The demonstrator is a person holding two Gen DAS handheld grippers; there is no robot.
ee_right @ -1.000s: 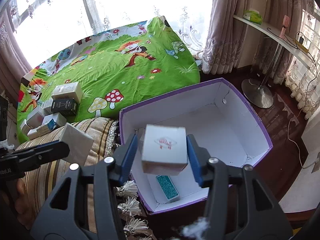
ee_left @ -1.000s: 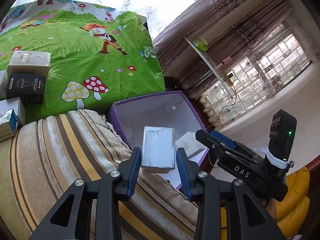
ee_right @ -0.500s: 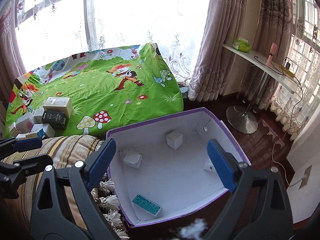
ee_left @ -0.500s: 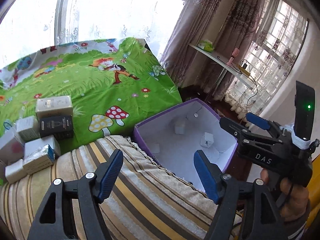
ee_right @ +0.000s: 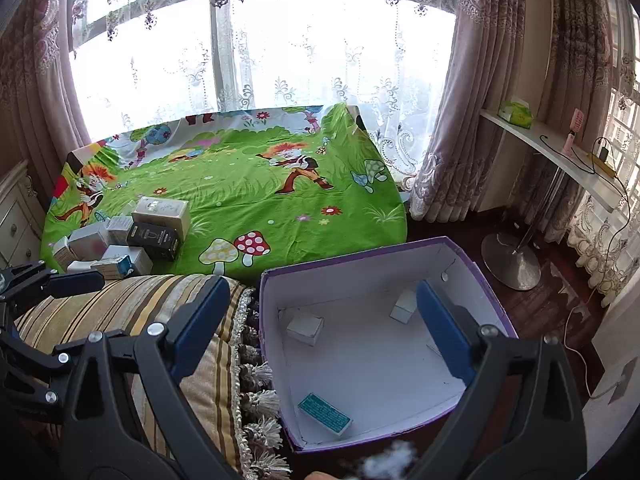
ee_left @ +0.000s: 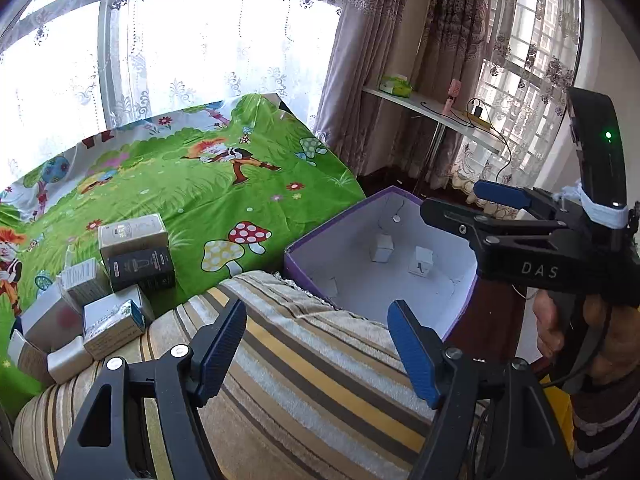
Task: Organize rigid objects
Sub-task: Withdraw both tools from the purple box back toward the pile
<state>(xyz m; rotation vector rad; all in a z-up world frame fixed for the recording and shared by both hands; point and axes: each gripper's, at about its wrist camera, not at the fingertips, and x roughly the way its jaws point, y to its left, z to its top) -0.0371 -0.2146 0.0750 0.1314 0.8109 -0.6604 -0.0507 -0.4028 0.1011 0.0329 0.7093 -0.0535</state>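
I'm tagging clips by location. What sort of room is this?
Most likely a home bedroom: a bed under a cartoon-print green sheet, lace and floral curtains at a wide window, and a striped cushion beside a purple storage box.

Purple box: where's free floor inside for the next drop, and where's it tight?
Inside the purple box, the middle of the floor is bare, between the white carton at left, the small white box toward the back and the teal-labelled box at the near left corner. The right side is hidden behind the right gripper finger.
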